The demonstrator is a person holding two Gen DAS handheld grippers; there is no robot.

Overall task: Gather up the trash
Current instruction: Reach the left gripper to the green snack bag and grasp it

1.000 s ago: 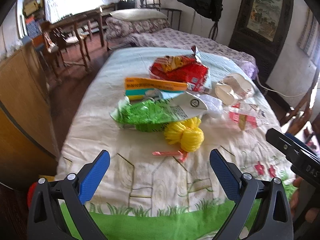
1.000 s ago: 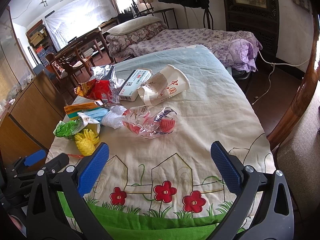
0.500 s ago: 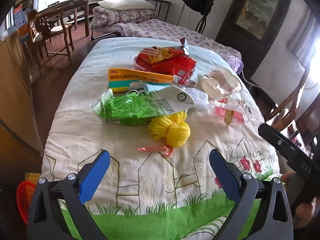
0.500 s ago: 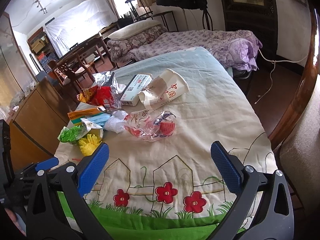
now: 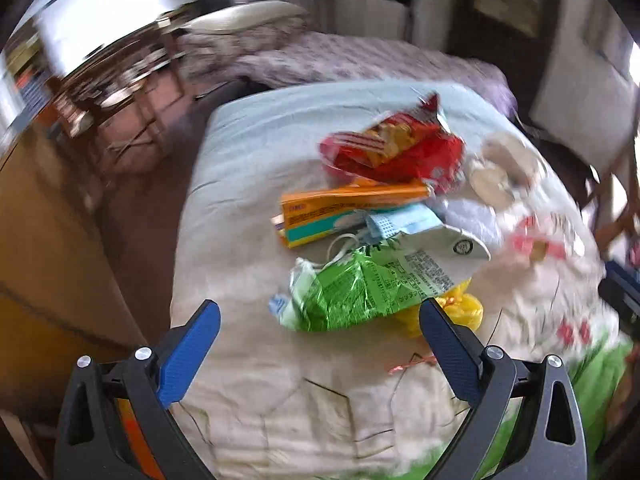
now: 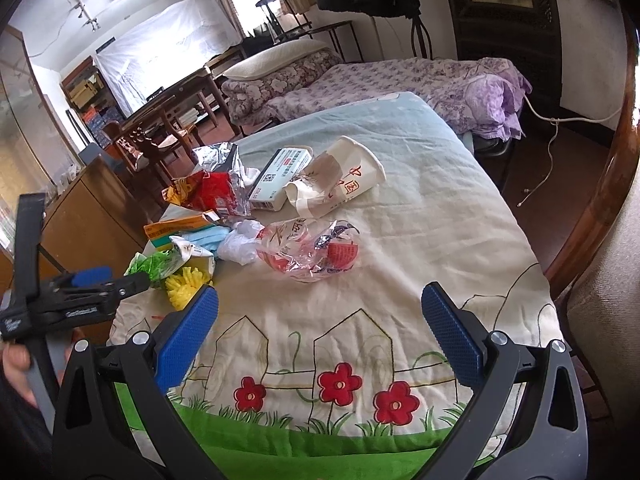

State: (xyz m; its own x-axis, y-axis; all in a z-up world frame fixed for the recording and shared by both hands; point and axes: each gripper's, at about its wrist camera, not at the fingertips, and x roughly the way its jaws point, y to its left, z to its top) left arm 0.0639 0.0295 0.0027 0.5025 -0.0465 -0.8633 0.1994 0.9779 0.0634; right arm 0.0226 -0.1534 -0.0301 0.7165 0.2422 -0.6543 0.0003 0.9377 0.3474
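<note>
Trash lies in a loose pile on a quilt-covered table (image 6: pixel 420 240). Nearest my left gripper (image 5: pixel 320 320) is a crumpled green wrapper (image 5: pixel 348 296) with a yellow bundle (image 5: pixel 460 312) under its right end; the gripper is open and empty, just short of the wrapper. Behind lie an orange box (image 5: pixel 352 208), a blue face mask (image 5: pixel 400 220) and a red snack bag (image 5: pixel 396 152). My right gripper (image 6: pixel 320 320) is open and empty above the quilt, a hand's width short of a clear plastic wrapper (image 6: pixel 312 252). A paper cup (image 6: pixel 340 184) and a white box (image 6: pixel 280 178) lie farther back.
A wooden cabinet (image 5: pixel 48 248) stands left of the table. A bed with purple bedding (image 6: pixel 400 84) lies behind, with wooden chairs (image 6: pixel 160 136) to the left and a curved wooden chair arm (image 6: pixel 600 184) at the right. A small pink scrap (image 5: pixel 412 362) lies on the near quilt.
My left gripper has moved forward and left toward the green wrapper, its view now blurred by motion. The right gripper has edged slightly closer to the pile. Both stay open.
</note>
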